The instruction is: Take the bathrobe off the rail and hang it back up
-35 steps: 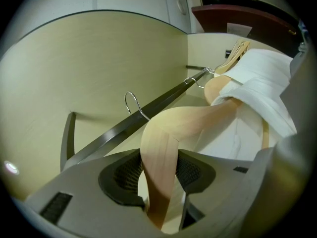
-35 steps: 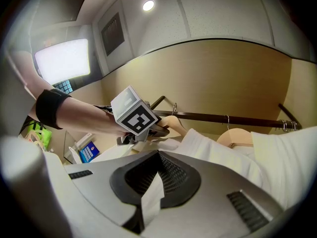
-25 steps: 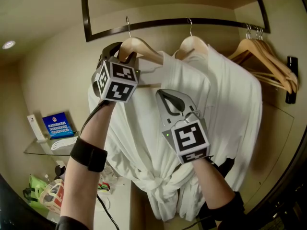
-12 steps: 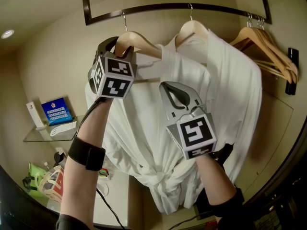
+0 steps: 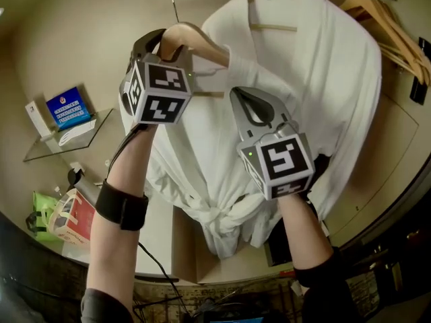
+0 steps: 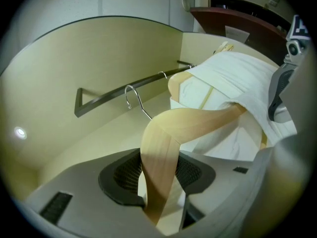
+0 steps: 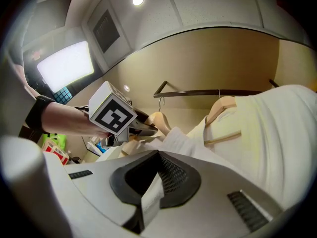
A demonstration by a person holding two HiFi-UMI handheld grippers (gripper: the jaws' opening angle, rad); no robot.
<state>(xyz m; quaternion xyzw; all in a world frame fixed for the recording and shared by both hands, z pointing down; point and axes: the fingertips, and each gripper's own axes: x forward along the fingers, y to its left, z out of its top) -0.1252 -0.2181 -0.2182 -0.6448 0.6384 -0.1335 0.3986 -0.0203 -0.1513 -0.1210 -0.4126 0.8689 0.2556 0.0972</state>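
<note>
No legible print on blue card [image 5: 67, 108]

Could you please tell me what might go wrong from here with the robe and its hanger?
The left gripper holds the hanger by one arm only, so it may twist in the jaws under the weight of the bathrobe. The right gripper pinches just a thin fold of it, which might slip out. A second robe hangs close by and could snag.
</note>
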